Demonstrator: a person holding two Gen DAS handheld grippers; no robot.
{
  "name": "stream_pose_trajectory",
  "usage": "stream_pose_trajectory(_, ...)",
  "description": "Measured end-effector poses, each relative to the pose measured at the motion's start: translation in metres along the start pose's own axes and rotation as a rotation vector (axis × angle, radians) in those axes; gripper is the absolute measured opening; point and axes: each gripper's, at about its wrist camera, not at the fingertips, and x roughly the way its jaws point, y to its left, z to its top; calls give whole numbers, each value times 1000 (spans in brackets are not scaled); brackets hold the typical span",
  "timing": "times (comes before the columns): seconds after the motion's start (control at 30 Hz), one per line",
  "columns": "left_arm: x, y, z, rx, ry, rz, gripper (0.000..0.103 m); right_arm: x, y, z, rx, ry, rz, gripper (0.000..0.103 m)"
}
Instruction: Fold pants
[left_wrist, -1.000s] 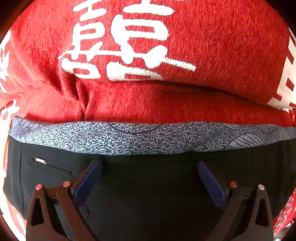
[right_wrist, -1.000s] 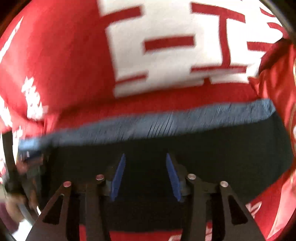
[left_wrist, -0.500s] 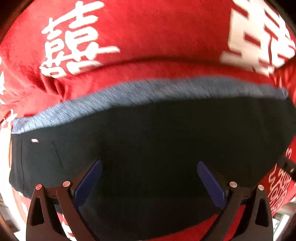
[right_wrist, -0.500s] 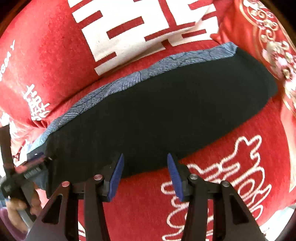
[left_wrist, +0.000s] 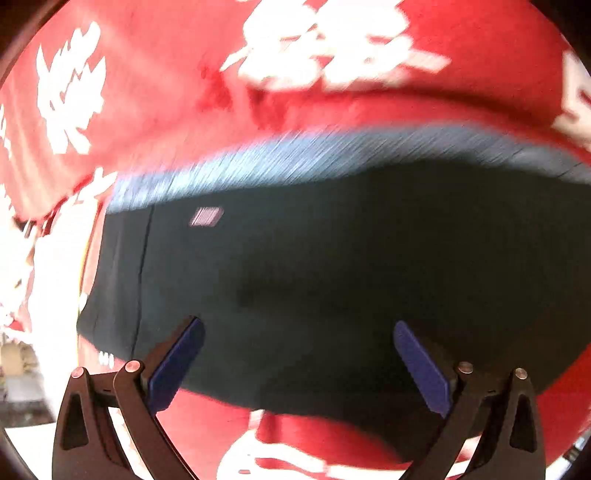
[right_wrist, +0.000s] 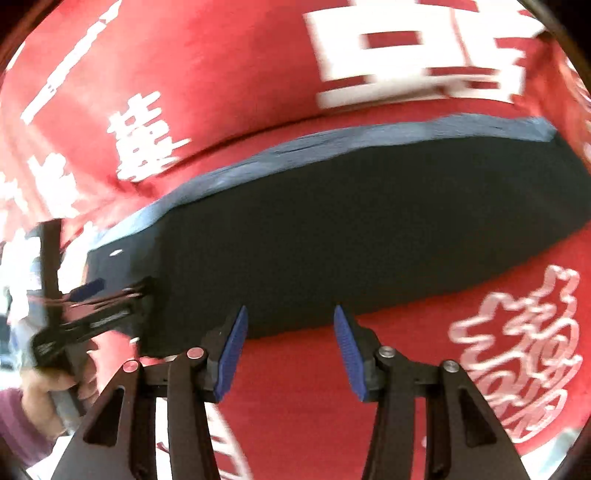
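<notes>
Black pants (left_wrist: 332, 266) with a speckled grey waistband (left_wrist: 295, 155) lie folded into a flat band on a red bedspread. A small label (left_wrist: 206, 216) sits near their left end. My left gripper (left_wrist: 299, 354) is open and empty, hovering over the pants' near edge. In the right wrist view the pants (right_wrist: 351, 229) stretch across the middle. My right gripper (right_wrist: 290, 339) is open and empty, just off the near edge. The left gripper (right_wrist: 85, 314) also shows there at the pants' left end.
The red bedspread (right_wrist: 221, 92) with large white characters covers the surface all round the pants, with embroidered characters (right_wrist: 517, 350) at the right. The person's hand and purple sleeve (right_wrist: 22, 417) are at the lower left.
Both grippers have pulled back from the pants and toward the near edge. More red bedspread now shows in front of the pants. The pants lie still.
</notes>
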Motion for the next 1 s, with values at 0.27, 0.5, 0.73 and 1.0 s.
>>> stream_pose_trajectory(0.27, 11, 29, -14, -83, 7, -149, 103, 48, 52, -29, 87, 170, 311, 53)
stream_pose_trajectory(0.5, 10, 32, -21, -63, -5, -180, 103, 82, 46, -40, 266, 202, 399, 53)
stream_pose_trajectory(0.73, 6, 25, -21, 4, -14, -150, 103, 73, 38, -24, 320, 153, 390, 11)
stream_pose_trajectory(1.0, -7, 5, -46, 126, -136, -44, 103, 84, 31, -53, 329, 188, 331, 7)
